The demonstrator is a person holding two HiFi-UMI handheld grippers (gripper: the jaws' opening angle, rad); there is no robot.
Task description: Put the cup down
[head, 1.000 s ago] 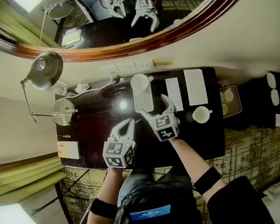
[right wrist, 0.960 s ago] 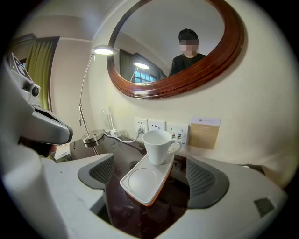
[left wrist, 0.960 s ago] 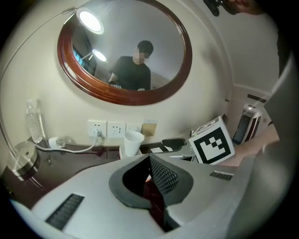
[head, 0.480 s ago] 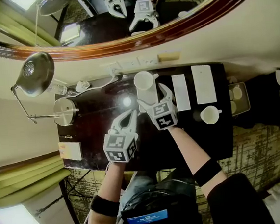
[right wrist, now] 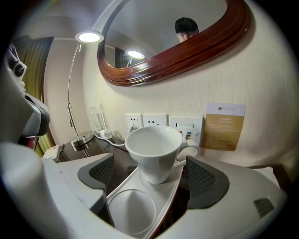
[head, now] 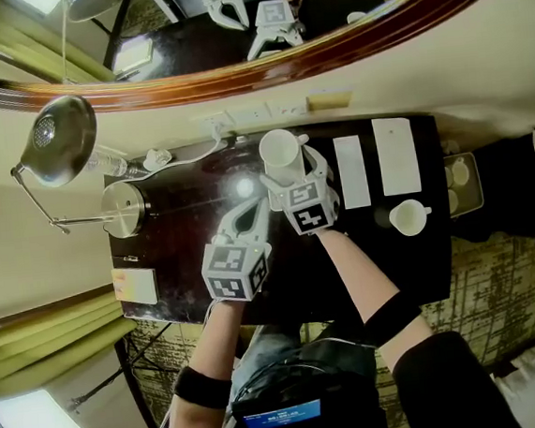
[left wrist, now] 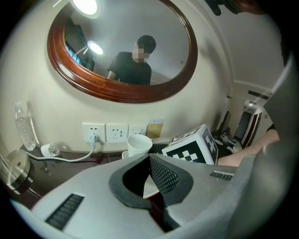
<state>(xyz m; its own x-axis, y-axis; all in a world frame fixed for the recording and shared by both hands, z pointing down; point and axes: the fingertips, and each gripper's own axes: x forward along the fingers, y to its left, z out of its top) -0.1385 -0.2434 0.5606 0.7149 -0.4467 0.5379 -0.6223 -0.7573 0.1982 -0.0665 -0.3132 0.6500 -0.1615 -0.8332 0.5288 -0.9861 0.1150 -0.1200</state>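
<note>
A white cup [right wrist: 156, 151] stands upright in the far round recess of a white tray [right wrist: 135, 212] on the dark table [head: 188, 263]; the near recess is empty. My right gripper [right wrist: 152, 179] is open, one pad on each side of the tray just short of the cup, touching neither. In the head view the cup [head: 281, 153] is at the table's far edge and the right gripper [head: 294, 176] reaches to it. My left gripper [head: 256, 209] is shut and empty, beside the tray's left. Its own view shows the left gripper [left wrist: 150, 161] with pads together and the cup [left wrist: 138, 145] beyond.
A second white cup [head: 407, 216] stands at the table's right, with two white cards [head: 351, 170] behind it. A desk lamp [head: 60, 134], its round base [head: 124, 209] and a water bottle [head: 112, 163] are at the left. Wall sockets [right wrist: 154, 122] and a mirror [head: 233, 52] lie behind.
Both grippers have moved forward across the table toward the wall. The right gripper's open jaws now flank the tray by the cup; the left stays shut.
</note>
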